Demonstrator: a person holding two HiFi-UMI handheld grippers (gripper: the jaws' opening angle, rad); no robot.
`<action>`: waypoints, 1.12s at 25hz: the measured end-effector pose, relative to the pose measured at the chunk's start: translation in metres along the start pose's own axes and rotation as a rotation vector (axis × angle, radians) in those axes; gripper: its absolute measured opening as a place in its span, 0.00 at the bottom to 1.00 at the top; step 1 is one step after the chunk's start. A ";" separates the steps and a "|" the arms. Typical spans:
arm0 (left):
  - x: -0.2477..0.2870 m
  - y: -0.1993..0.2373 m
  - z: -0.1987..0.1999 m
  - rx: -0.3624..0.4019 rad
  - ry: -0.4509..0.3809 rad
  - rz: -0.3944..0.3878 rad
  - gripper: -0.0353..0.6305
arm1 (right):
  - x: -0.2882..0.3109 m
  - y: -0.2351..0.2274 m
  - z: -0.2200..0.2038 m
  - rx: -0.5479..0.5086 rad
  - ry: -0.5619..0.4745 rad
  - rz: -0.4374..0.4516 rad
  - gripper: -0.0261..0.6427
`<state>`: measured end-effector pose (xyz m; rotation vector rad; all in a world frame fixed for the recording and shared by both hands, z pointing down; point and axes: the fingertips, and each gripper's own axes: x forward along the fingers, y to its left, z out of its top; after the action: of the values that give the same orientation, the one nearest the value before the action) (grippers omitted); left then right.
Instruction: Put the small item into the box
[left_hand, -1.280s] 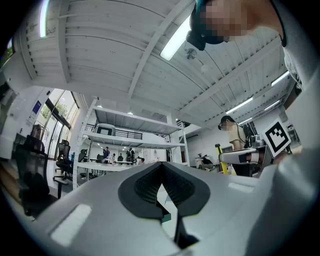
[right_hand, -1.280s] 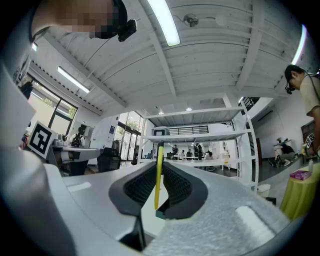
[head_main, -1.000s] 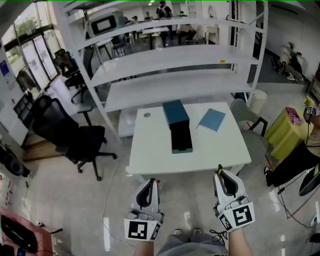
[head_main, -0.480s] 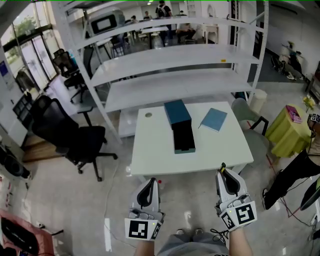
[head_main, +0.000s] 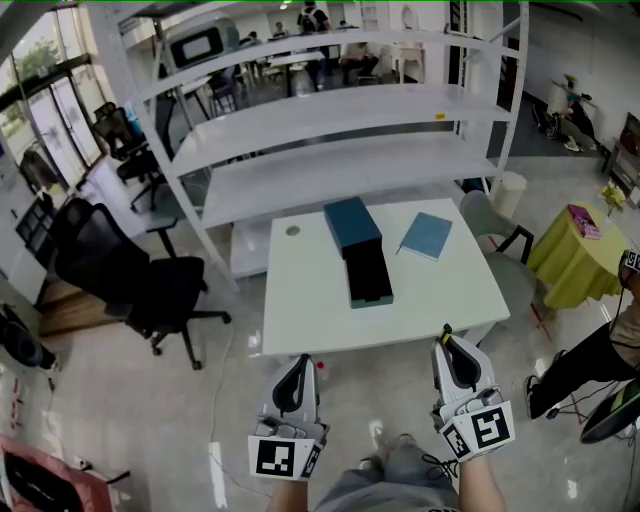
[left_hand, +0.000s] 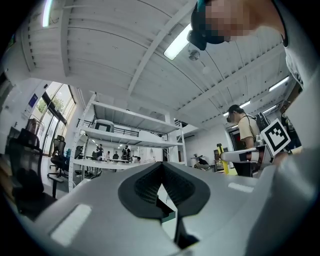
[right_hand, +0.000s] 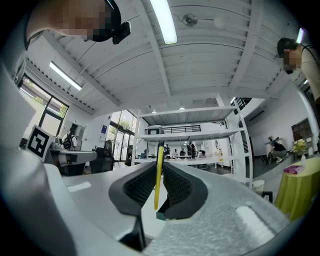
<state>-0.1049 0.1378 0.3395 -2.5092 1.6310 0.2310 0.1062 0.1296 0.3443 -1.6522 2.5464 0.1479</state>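
On the white table (head_main: 300, 300) a teal box (head_main: 352, 222) lies with a black open box (head_main: 368, 276) touching its near end. A flat teal lid (head_main: 426, 237) rests to their right. Both grippers hover short of the table's near edge, over the floor. My left gripper (head_main: 297, 364) (left_hand: 160, 176) is shut with nothing between its pads. My right gripper (head_main: 447, 343) (right_hand: 159, 172) is shut on a thin yellow stick (right_hand: 158, 175) with a dark tip, which pokes out beyond the jaws (head_main: 444, 331).
A small round thing (head_main: 292, 231) sits at the table's far left. White shelving (head_main: 330, 150) stands behind the table, a black office chair (head_main: 120, 280) to the left, a grey chair (head_main: 485, 225) and a yellow-covered table (head_main: 580, 250) to the right.
The head view has shifted slightly and the table looks a little nearer. Both grippers keep their places in the view, the right still holding the yellow stick.
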 end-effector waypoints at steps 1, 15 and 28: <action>0.002 0.001 -0.001 0.000 0.001 -0.002 0.07 | 0.002 -0.001 -0.001 0.000 0.002 -0.001 0.11; 0.078 0.029 -0.013 0.011 -0.006 0.035 0.07 | 0.084 -0.041 -0.016 -0.007 0.015 0.048 0.11; 0.163 0.037 -0.019 0.020 -0.028 0.086 0.07 | 0.162 -0.090 -0.022 -0.005 0.012 0.144 0.11</action>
<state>-0.0727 -0.0266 0.3239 -2.4128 1.7235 0.2565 0.1217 -0.0561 0.3409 -1.4752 2.6754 0.1567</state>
